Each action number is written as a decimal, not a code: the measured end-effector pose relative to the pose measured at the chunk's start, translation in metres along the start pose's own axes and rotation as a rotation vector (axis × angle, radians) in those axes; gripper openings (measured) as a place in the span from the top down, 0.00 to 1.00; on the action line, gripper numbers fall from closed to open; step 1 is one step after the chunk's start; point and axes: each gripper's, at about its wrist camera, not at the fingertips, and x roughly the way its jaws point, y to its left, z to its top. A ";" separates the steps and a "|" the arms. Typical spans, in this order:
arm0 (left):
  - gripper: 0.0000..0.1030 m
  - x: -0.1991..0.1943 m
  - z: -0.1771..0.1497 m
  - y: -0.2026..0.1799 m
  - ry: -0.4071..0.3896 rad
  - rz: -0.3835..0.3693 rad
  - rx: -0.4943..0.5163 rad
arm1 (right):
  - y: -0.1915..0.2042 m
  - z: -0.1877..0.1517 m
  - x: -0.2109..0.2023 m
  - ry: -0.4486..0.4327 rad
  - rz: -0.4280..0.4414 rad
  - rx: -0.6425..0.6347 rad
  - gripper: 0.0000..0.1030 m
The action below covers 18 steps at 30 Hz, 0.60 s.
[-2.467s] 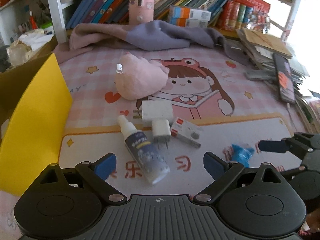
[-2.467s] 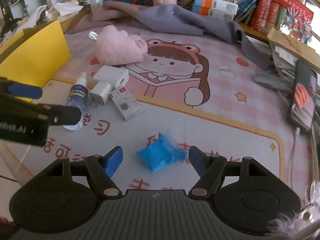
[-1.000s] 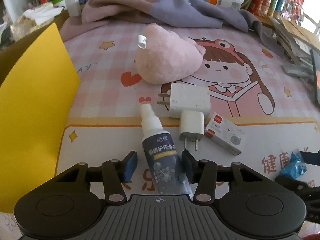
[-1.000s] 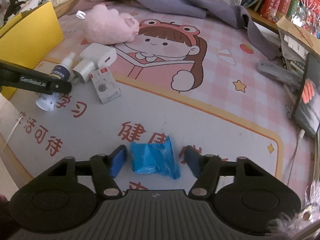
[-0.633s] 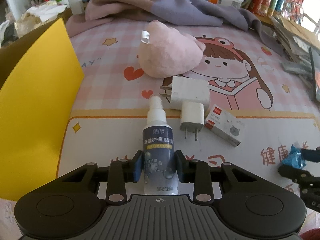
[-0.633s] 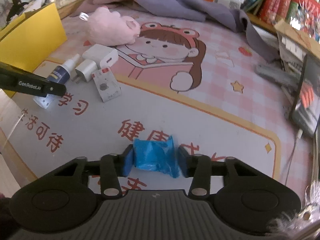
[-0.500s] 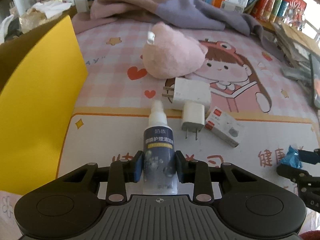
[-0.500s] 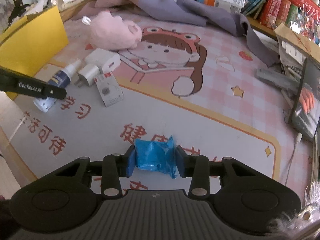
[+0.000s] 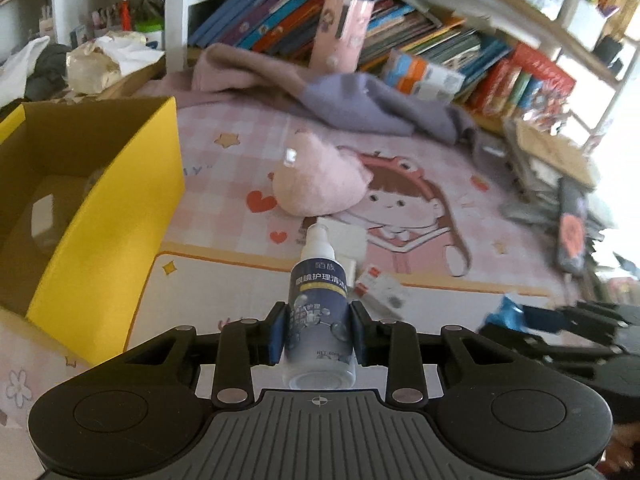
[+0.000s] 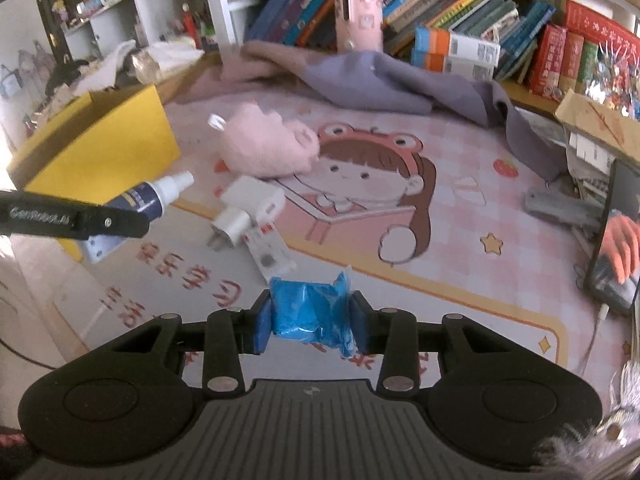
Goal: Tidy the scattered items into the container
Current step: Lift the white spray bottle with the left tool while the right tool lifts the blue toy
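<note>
My left gripper (image 9: 319, 330) is shut on a dark blue spray bottle (image 9: 319, 304) with a white nozzle, held clear above the mat. The same spray bottle (image 10: 148, 198) shows in the right wrist view at the left. A crumpled blue packet (image 10: 310, 312) sits squeezed between the pads of my right gripper (image 10: 310, 320), also lifted off the mat. The open yellow box (image 9: 108, 216) stands to the left, brown inside. On the mat lie a pink plush (image 10: 268, 148), two white chargers (image 10: 248, 208) and a small white carton (image 10: 270, 256).
A pink cartoon mat (image 10: 400, 248) covers the surface. A purple cloth (image 10: 380, 84) lies along the back in front of a shelf of books (image 10: 440, 12). A phone (image 10: 616, 240) and stacked papers sit at the right edge.
Both grippers closed on their items and rose from the mat. The left one lifted the bottle and tilted up, so the yellow box's inside came into view.
</note>
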 end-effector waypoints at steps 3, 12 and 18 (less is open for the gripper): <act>0.70 -0.016 -0.006 0.001 -0.013 -0.041 0.006 | 0.008 0.003 -0.011 -0.023 -0.006 -0.016 0.65; 0.70 -0.045 -0.021 0.017 -0.050 -0.159 -0.025 | 0.039 -0.001 -0.042 -0.046 -0.034 -0.006 0.65; 0.70 -0.061 -0.032 0.035 -0.051 -0.224 -0.014 | 0.070 -0.008 -0.056 -0.050 -0.067 0.005 0.65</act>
